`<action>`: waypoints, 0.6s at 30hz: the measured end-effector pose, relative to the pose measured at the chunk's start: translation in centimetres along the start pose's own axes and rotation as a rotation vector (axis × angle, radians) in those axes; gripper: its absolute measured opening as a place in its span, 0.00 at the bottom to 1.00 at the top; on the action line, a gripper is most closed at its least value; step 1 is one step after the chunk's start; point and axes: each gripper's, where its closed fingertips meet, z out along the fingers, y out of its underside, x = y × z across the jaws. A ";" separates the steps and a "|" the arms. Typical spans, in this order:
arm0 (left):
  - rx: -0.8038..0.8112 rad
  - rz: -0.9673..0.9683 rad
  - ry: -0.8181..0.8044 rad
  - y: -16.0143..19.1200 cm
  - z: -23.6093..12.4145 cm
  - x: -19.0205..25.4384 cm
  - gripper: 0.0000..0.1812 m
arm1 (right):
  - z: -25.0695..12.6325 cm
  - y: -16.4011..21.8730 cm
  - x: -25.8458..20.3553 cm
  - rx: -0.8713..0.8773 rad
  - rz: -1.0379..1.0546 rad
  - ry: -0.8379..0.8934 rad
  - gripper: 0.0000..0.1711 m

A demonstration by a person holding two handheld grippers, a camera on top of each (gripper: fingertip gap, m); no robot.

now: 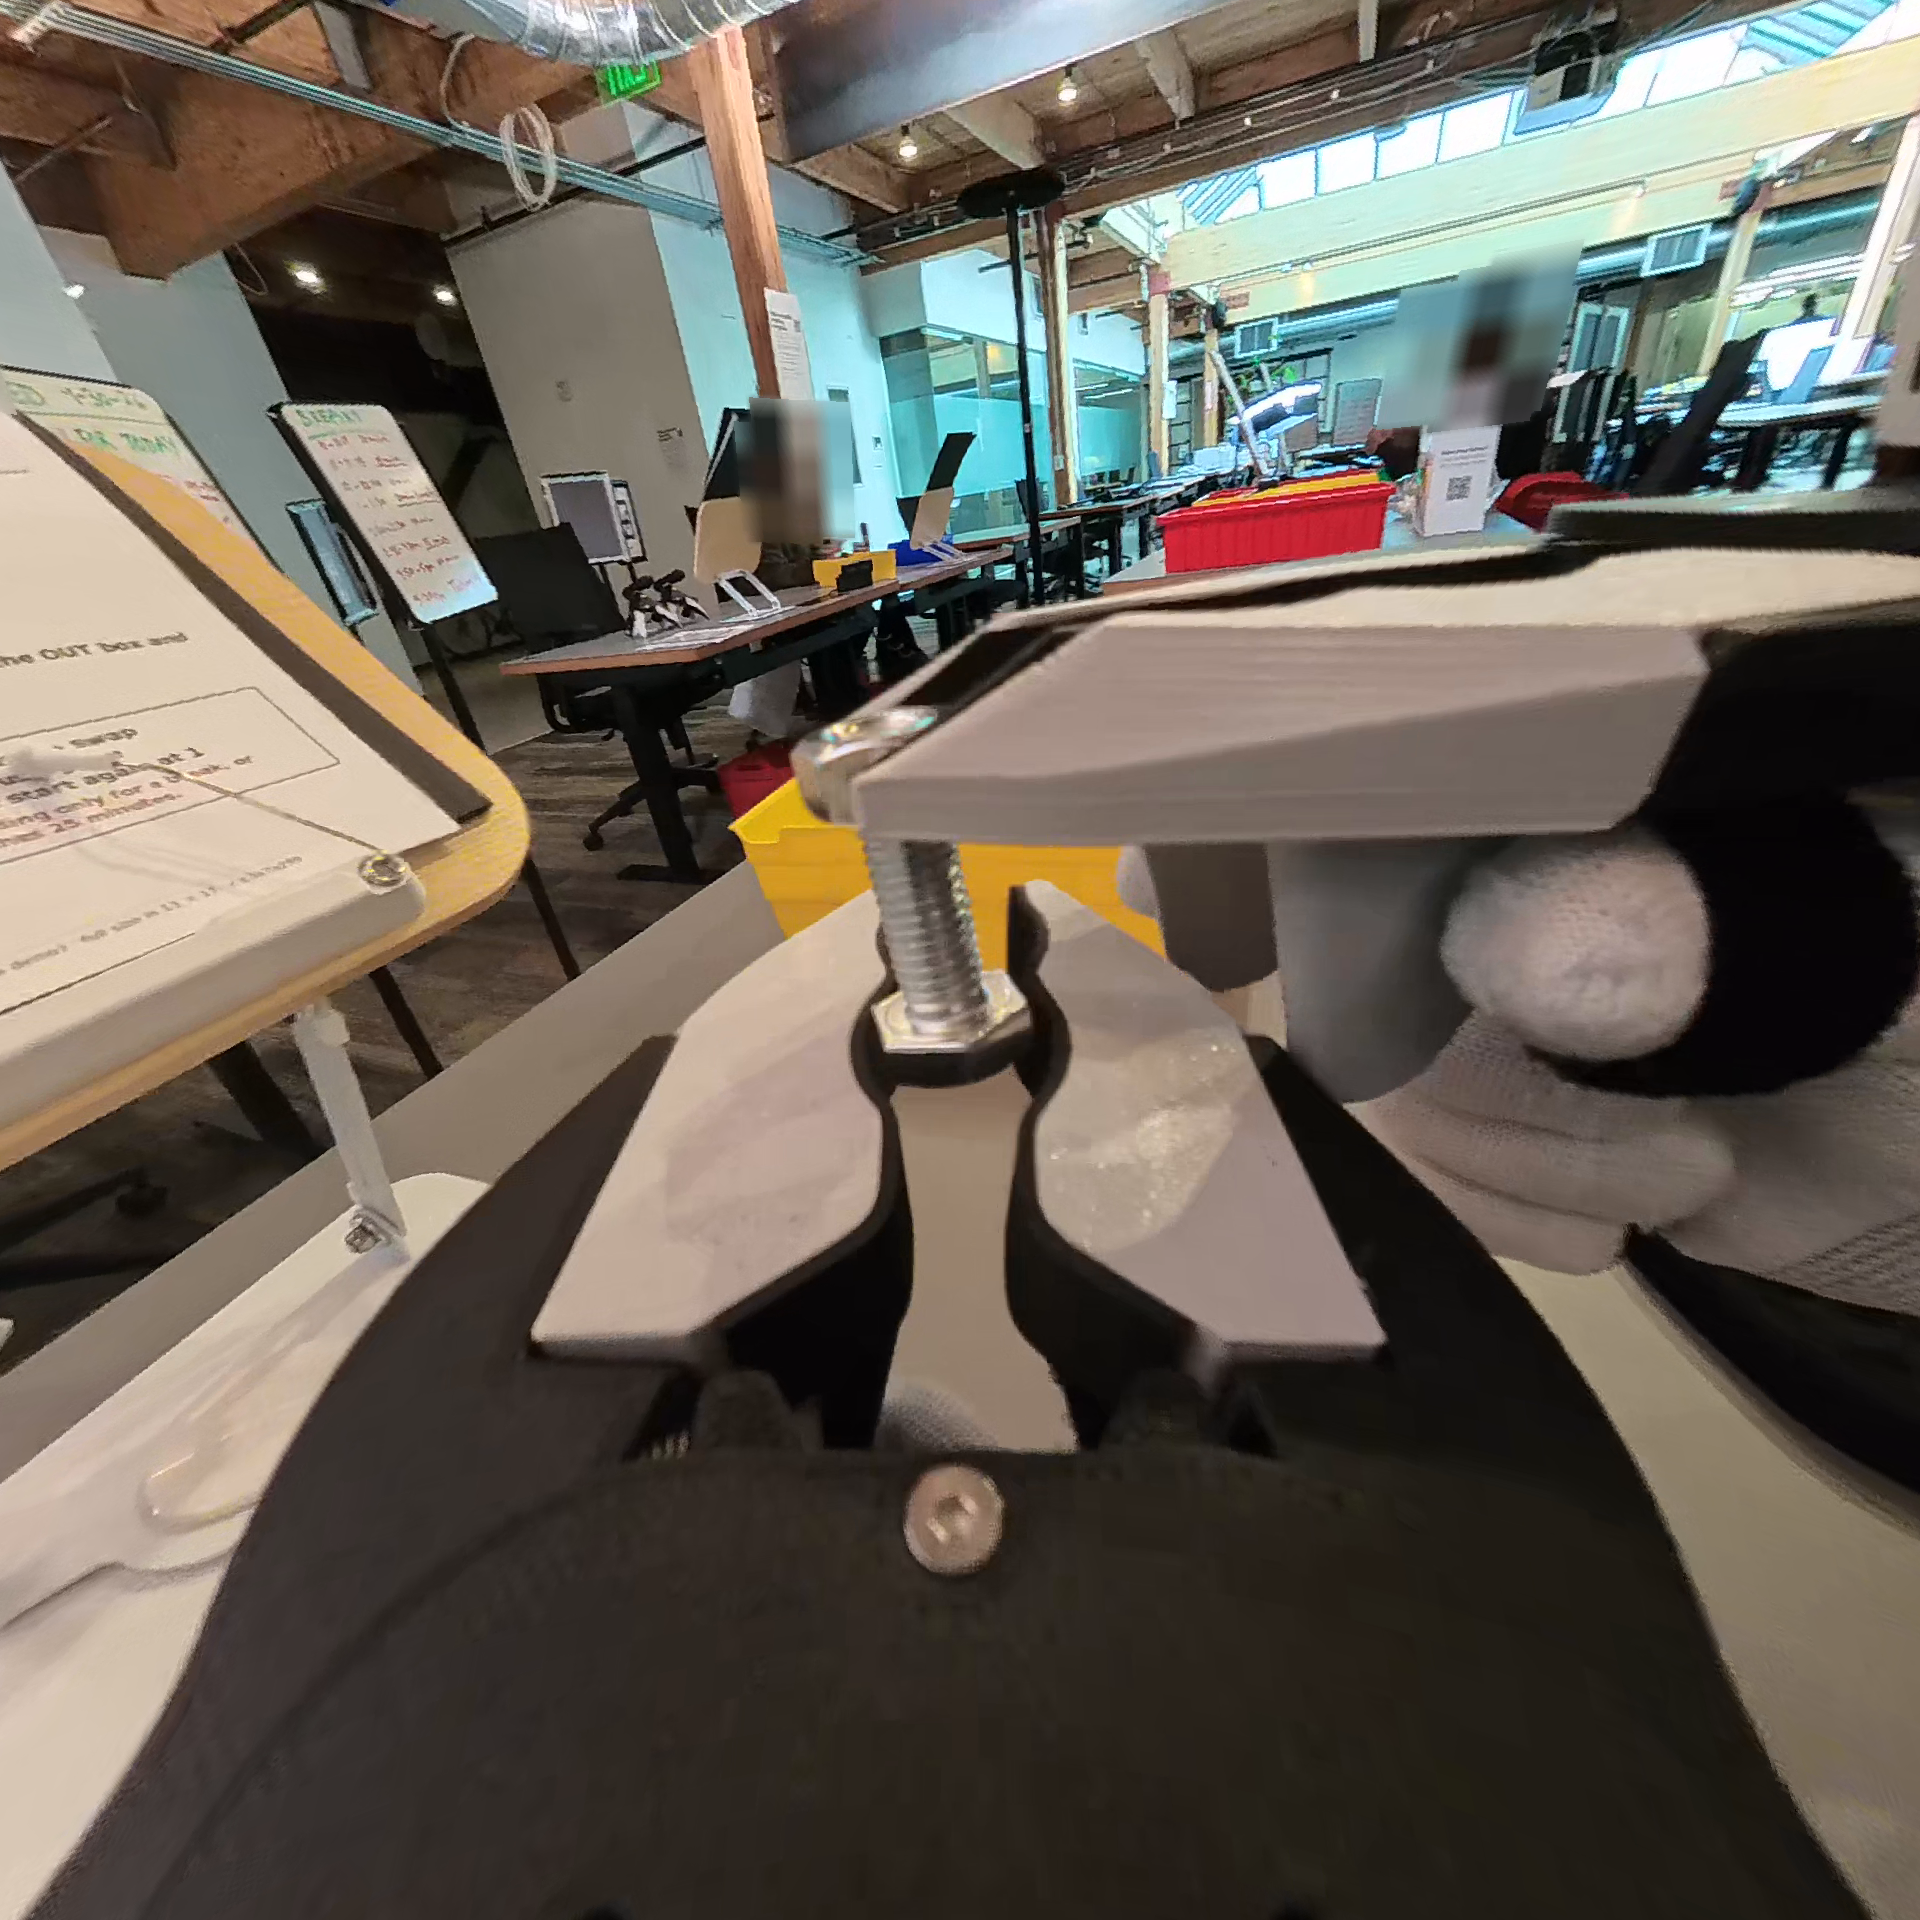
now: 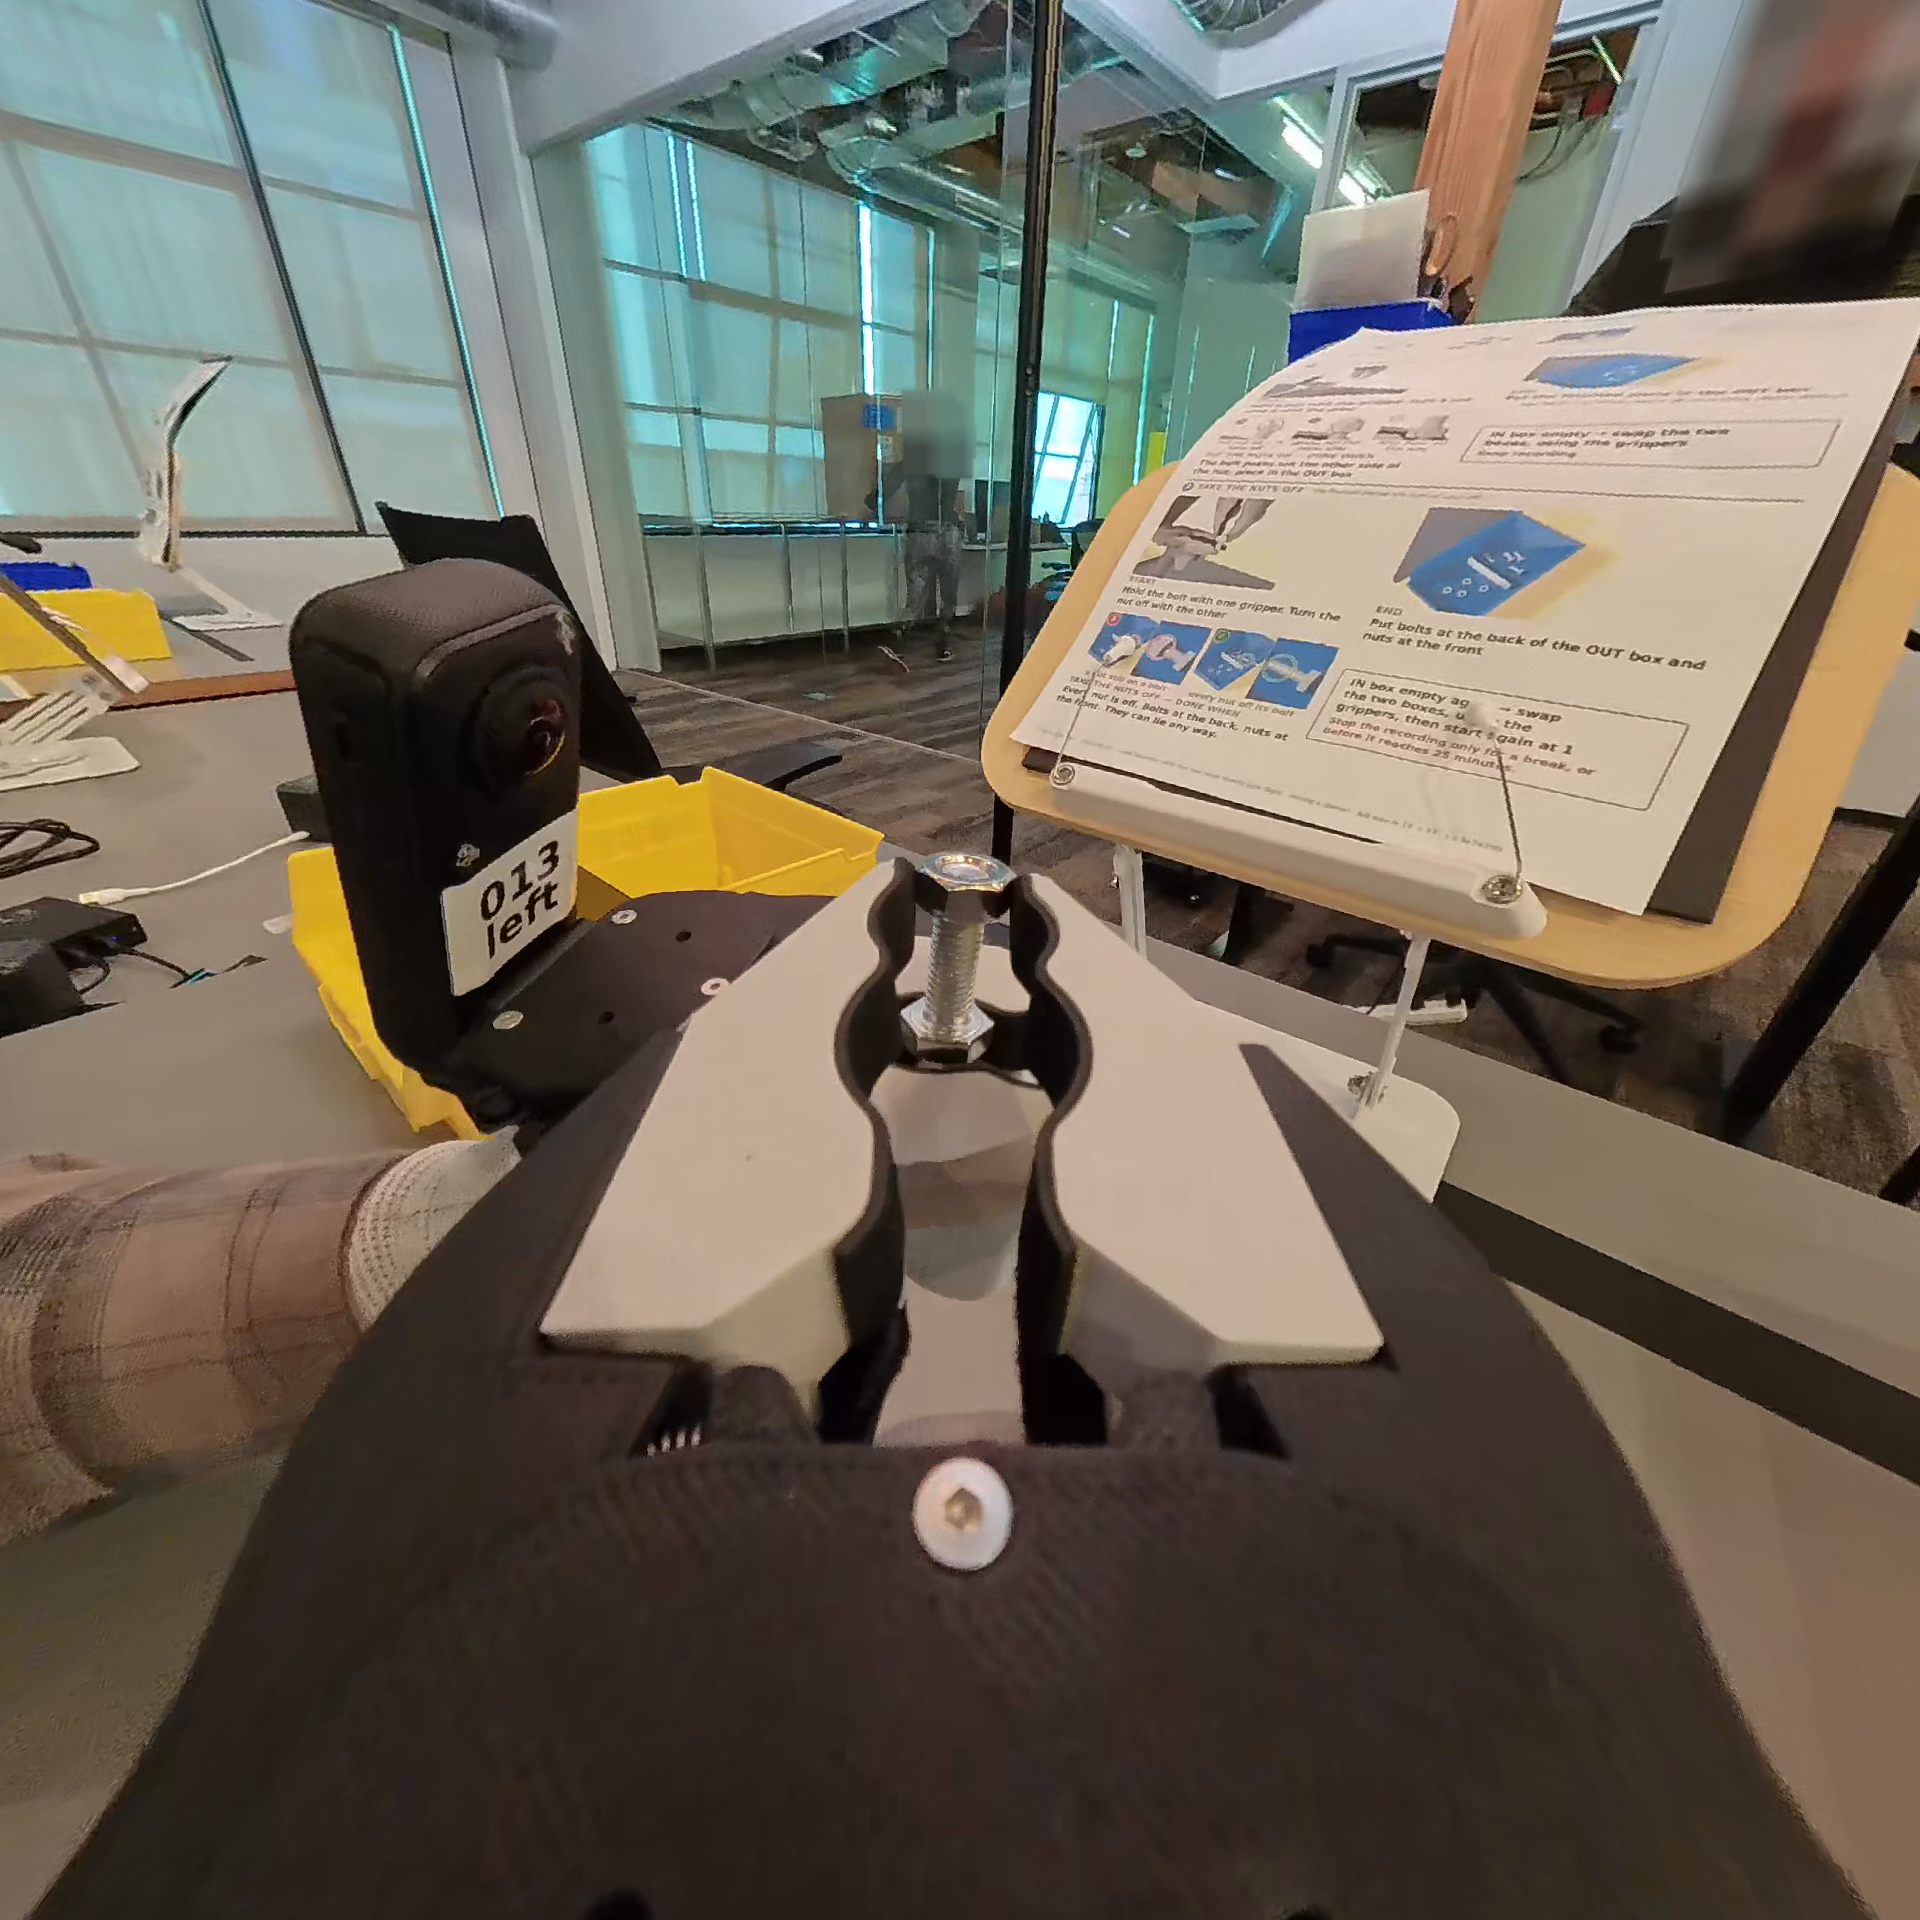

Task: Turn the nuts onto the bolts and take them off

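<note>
A silver bolt point(image 1: 925, 914) stands upright between my two grippers above the grey table point(image 1: 623, 997). In the left wrist view my left gripper point(image 1: 951, 935) is shut on the hex nut point(image 1: 951, 1023) near the bolt's lower end. My right gripper point(image 1: 894, 774) reaches in from the right, and its grey fingers point(image 1: 1247, 727) are shut on the bolt's head point(image 1: 847, 753). In the right wrist view my right gripper point(image 2: 961, 888) grips the head point(image 2: 961, 878) at its tips. The nut point(image 2: 943, 1023) sits lower, in the gap between the fingers. The left gripper's camera point(image 2: 436, 769) stands at the left.
A yellow bin point(image 1: 810, 862) sits on the table just behind the grippers and also shows in the right wrist view point(image 2: 727, 831). An instruction sheet on a tilted stand point(image 2: 1455, 623) is close by. A gloved hand point(image 1: 1558, 987) holds the right gripper. A plaid sleeve point(image 2: 156, 1299) is at the left. Across from one pair of fingers to the other is roughly 7 cm.
</note>
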 end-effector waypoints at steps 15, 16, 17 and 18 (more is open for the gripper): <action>0.019 -0.103 0.222 -1.5 -1.2 1.3 0.11 | -0.6 -0.8 -0.5 0.045 -0.034 -0.069 0.10; 0.021 -0.101 0.220 -1.5 -1.2 1.3 0.11 | -0.6 -0.8 -0.4 0.046 -0.033 -0.067 0.10; 0.019 -0.103 0.223 -1.4 -1.2 1.3 0.11 | -0.6 -0.8 -0.4 0.046 -0.037 -0.065 0.09; 0.016 -0.098 0.221 -1.4 -1.2 1.3 0.11 | -0.6 -0.8 -0.5 0.040 -0.036 -0.068 0.10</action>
